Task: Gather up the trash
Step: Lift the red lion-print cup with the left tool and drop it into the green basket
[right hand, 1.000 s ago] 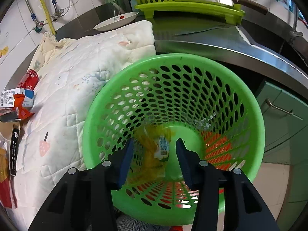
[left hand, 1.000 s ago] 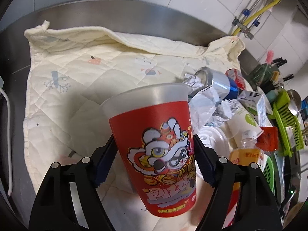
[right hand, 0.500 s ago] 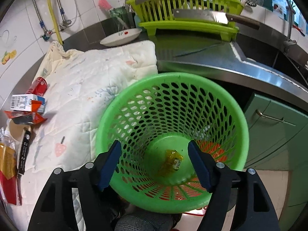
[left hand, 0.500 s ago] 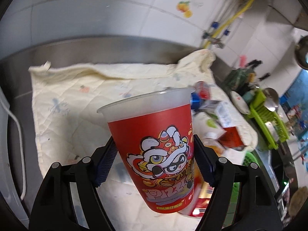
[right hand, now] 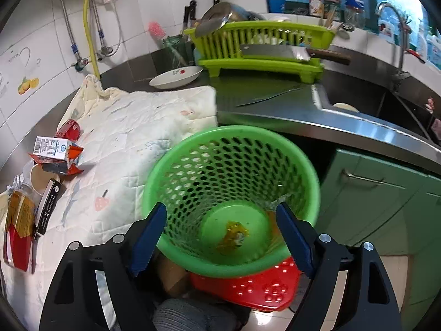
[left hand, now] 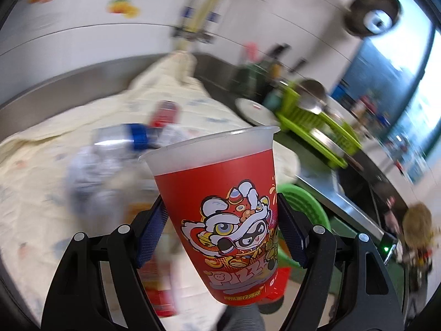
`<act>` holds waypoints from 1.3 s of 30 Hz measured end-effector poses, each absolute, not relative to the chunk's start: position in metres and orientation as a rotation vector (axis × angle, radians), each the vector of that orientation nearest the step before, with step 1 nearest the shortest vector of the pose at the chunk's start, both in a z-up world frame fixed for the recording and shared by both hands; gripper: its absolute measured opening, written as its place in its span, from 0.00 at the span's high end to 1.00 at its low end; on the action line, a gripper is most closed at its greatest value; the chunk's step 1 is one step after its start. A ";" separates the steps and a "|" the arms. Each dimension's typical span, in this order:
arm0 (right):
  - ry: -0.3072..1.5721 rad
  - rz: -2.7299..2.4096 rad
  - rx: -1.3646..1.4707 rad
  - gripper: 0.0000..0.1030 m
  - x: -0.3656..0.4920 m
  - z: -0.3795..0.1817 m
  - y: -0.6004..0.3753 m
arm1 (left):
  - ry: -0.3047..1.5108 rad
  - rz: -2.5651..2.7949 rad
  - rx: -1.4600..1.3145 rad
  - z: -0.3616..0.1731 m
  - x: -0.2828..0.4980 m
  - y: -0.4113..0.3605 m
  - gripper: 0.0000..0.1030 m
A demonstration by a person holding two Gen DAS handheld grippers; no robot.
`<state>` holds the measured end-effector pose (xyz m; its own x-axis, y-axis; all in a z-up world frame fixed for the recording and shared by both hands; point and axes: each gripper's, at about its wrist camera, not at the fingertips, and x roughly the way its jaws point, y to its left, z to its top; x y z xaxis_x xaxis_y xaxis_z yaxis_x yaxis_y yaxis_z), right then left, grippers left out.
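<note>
My left gripper (left hand: 222, 227) is shut on a red paper cup (left hand: 228, 212) with a lion-dance print and a frosted rim, held in the air above the quilted cloth (left hand: 35, 165). A green mesh basket (right hand: 176, 165) stands beside the counter, and its rim shows at the right of the cup (left hand: 306, 201). A yellow wrapper (right hand: 234, 234) lies on the basket's bottom. My right gripper (right hand: 222, 242) is open and empty above the basket. More trash lies on the cloth: a crushed bottle (left hand: 121, 138), a red can (right hand: 67, 129), a milk carton (right hand: 53, 149).
A red perforated stool (right hand: 253, 287) sits under the basket. A lime dish rack (right hand: 261, 49) with a cleaver, a white plate (right hand: 176, 78) and a steel sink (right hand: 386, 104) are on the counter at the right. Green cabinet doors (right hand: 380, 193) stand below.
My left gripper has lifted the cup and swung it right toward the basket. My right gripper has opened wider and risen above the basket, with the yellow wrapper now lying on the bottom.
</note>
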<state>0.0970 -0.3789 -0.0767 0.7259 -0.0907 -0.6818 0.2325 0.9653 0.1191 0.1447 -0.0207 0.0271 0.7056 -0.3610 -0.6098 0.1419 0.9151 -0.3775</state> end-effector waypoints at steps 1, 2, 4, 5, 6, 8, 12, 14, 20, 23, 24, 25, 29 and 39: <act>0.729 -0.188 0.206 0.23 0.092 -0.074 -0.385 | 0.746 -0.320 -0.302 0.025 0.149 -0.040 0.28; 0.722 -0.193 0.211 0.23 0.088 -0.073 -0.390 | 0.754 -0.349 -0.293 0.023 0.154 -0.056 0.28; 0.707 -0.208 0.226 0.21 0.078 -0.070 -0.402 | 0.763 -0.401 -0.271 0.018 0.161 -0.086 0.28; 0.704 -0.214 0.227 0.21 0.074 -0.070 -0.408 | 0.768 -0.423 -0.253 0.015 0.166 -0.103 0.28; 0.703 -0.218 0.228 0.21 0.072 -0.070 -0.412 | 0.776 -0.443 -0.238 0.012 0.170 -0.120 0.28; 0.698 -0.232 0.231 0.21 0.066 -0.071 -0.420 | 0.791 -0.479 -0.213 0.007 0.175 -0.147 0.28; 0.699 -0.233 0.249 0.21 0.060 -0.078 -0.435 | 0.836 -0.530 -0.134 -0.015 0.193 -0.207 0.28; 0.703 -0.235 0.253 0.21 0.059 -0.082 -0.438 | 0.856 -0.536 -0.101 -0.026 0.199 -0.226 0.28; 0.712 -0.231 0.263 0.21 0.059 -0.093 -0.447 | 0.947 -0.560 -0.037 -0.070 0.222 -0.277 0.27; 0.727 -0.234 0.264 0.21 0.061 -0.102 -0.449 | 0.993 -0.560 -0.014 -0.090 0.228 -0.289 0.27; 0.730 -0.236 0.269 0.21 0.062 -0.104 -0.451 | 1.014 -0.557 -0.001 -0.098 0.230 -0.294 0.27; 0.734 -0.235 0.273 0.21 0.062 -0.106 -0.452 | 1.027 -0.562 0.004 -0.103 0.231 -0.296 0.27; 0.750 -0.240 0.296 0.21 0.063 -0.115 -0.456 | 1.073 -0.554 0.038 -0.125 0.236 -0.305 0.27; 0.761 -0.241 0.298 0.21 0.062 -0.120 -0.452 | 1.138 -0.573 0.052 -0.148 0.233 -0.309 0.23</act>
<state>0.0621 -0.4523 -0.1200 0.7006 -0.1060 -0.7057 0.3191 0.9310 0.1770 0.2328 -0.3091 -0.1478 0.2928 -0.4044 -0.8664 0.4557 0.8557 -0.2454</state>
